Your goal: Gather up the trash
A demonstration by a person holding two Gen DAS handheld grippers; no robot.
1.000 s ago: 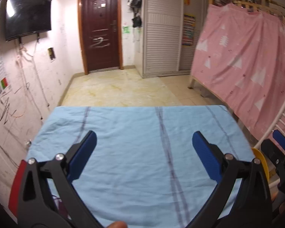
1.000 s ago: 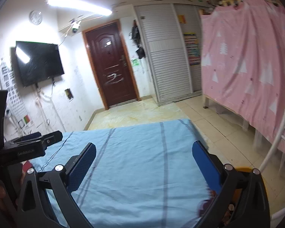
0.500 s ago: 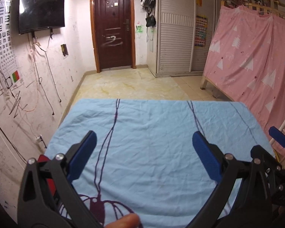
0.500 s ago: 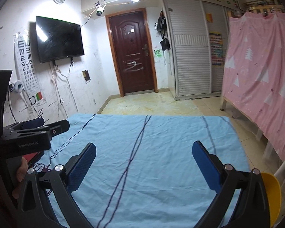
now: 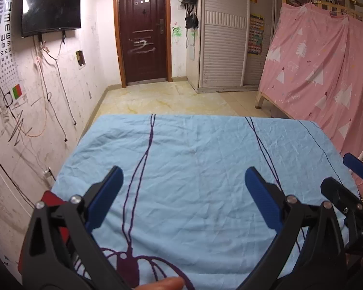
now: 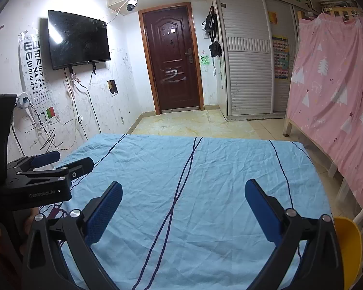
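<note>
1. The left claw (image 5: 182, 198) fills the lower part of the left wrist view, its two blue-padded fingers (image 5: 105, 197) spread wide with nothing between them.
2. The right claw (image 6: 182, 211) sits in the lower part of the right wrist view, also spread wide and holding nothing.
3. Both hang above a surface draped in a wrinkled light blue cloth (image 5: 200, 169), which carries thin dark purple lines and a darker branching motif at the bottom centre of the left wrist view.
4. In the right wrist view the left claw shows at the left edge of the frame, above the cloth's left side; in the left wrist view the right claw shows at the right edge.
5. No trash can be made out on the cloth in either view, so the task's thing cannot be placed.
6. A yellow container rim (image 6: 348, 244) shows at the lower right of the right wrist view, just beside the cloth's right edge.
7. A red object (image 5: 52, 201) is partly hidden behind the left finger at the lower left of the left wrist view.
8. A fingertip (image 5: 167, 284) pokes in at the bottom centre of the left wrist view.
9. Beyond the surface: a dark brown door (image 6: 173, 58) at upper centre, a wall-mounted television (image 6: 78, 39) at upper left, a pink curtain (image 6: 336, 91) at right.
</note>
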